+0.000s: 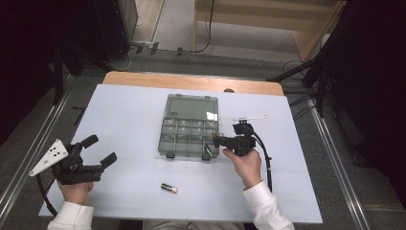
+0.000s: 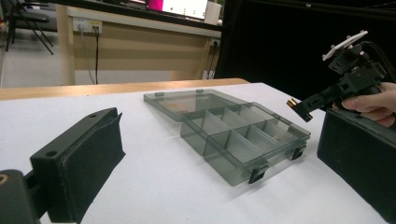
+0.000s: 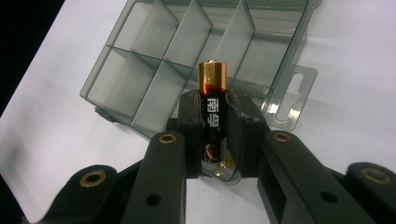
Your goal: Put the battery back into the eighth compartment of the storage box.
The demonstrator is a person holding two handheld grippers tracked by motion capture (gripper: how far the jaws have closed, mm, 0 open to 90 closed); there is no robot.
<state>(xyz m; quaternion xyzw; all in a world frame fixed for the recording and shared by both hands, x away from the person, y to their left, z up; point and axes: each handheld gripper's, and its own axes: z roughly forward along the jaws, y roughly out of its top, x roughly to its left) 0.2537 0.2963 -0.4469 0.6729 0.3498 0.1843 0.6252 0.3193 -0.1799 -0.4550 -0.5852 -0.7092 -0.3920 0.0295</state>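
Battery (image 3: pixel 213 112): black body, gold end cap, red band below the cap, white characters down the side. Clamped lengthwise between the right gripper (image 1: pixel 216 139) jaws, gold end sticking out past the fingertips, hanging over the near right corner of the organizer box (image 1: pixel 188 137). Box: smoky transparent plastic, divided into two rows of compartments, all that can be seen empty, lid (image 2: pixel 187 100) folded open flat on the far side, black latches on the near edge. Sits mid-table. Second battery (image 1: pixel 169 188) lies on its side on the table, near the front edge, well apart from the box.
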